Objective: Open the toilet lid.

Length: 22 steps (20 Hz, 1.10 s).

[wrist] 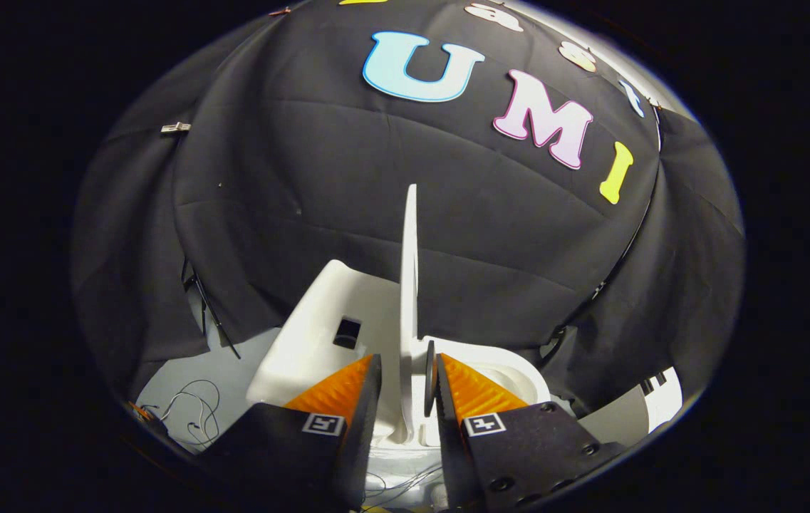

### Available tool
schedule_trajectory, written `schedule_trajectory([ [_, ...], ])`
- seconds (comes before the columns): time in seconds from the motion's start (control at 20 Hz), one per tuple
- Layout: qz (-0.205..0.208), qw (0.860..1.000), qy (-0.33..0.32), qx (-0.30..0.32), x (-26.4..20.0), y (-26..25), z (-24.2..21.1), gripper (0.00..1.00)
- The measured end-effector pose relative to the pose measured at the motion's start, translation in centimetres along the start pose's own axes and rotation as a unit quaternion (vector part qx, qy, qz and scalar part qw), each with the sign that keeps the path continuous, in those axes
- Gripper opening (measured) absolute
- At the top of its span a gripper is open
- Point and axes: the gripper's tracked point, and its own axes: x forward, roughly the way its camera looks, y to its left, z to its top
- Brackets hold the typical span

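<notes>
A: Item one, lower left of the frame?
B: Loose thin wires [191, 410] on a pale floor [234, 363], under the hem of the black cloth wall [319, 185]. A small clip [175, 127] sits on that cloth at upper left.

A: Item two, left of centre?
B: White toilet tank [312, 335], blocky, with a dark square opening on its face.

A: Item three, centre?
B: Toilet lid [409, 256], white, seen edge-on and standing close to upright, rising from between the fingers to mid-frame.

A: Item four, bottom centre?
B: Tool [403, 388]. Fingers drawn close together with the lid's lower edge between them. The gap is narrow; I cannot tell whether both press on it, though it looks like a pinch.

A: Item five, right of centre?
B: Toilet seat and bowl rim [511, 367], white, just beyond the right finger. A pale panel [654, 402] at lower right.

A: Step in hand?
B: By my judgement, the end of the lift. The lid appears nearly fully raised.

A: Next move calls for?
B: Probably easing the lid back toward the tank until it rests, then spreading the fingers and drawing away without pulling it forward.
</notes>
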Motion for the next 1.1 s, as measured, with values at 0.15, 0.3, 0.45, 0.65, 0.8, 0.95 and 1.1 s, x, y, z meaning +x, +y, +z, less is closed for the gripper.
schedule_trajectory([
  [0.15,0.008,1.0,0.002,0.004,-0.1,0.0,0.0,0.98],
  [0.3,0.022,1.0,-0.011,-0.003,-0.4,0.1,0.8,0.99],
  [0.45,0.032,0.999,-0.028,0.012,-1.3,-0.7,2.8,0.99],
  [0.65,0.065,0.995,-0.066,0.038,-3.1,-2.5,7.3,0.99],
  [0.8,0.091,0.988,-0.099,0.074,-4.4,-6.0,10.6,0.99],
  [0.95,0.107,0.983,-0.109,0.106,-4.5,-10.8,12.0,0.99],
  [1.1,0.106,0.98,-0.114,0.121,-3.6,-16.4,12.0,0.99],
])
